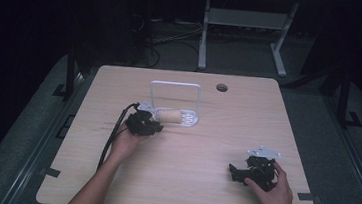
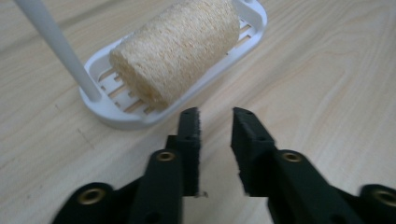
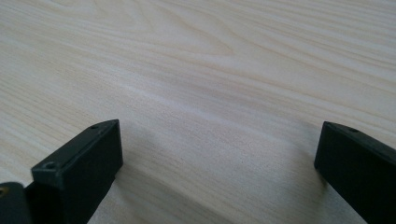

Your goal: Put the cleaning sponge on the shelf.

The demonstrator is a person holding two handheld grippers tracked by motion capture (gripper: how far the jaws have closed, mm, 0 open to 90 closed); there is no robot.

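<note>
L hand-held gripper (image 2: 215, 116) jaws apart, empty | loofah (image 2: 175, 46) in white tray (image 2: 116, 116)

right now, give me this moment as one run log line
left gripper: open, nothing held, just short of sponge | sponge: lying in white tray | right gripper: open wide, nothing held, over bare table

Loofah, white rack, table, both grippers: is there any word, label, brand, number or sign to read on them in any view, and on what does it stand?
None: no readable text in these views.
The loofah is plain fibre, with no tag in sight.
The white rack has slots but no lettering.
The table shows wood grain, without any sticker.
The left gripper and right gripper show bare black jaws and brass screws, unmarked.
</note>
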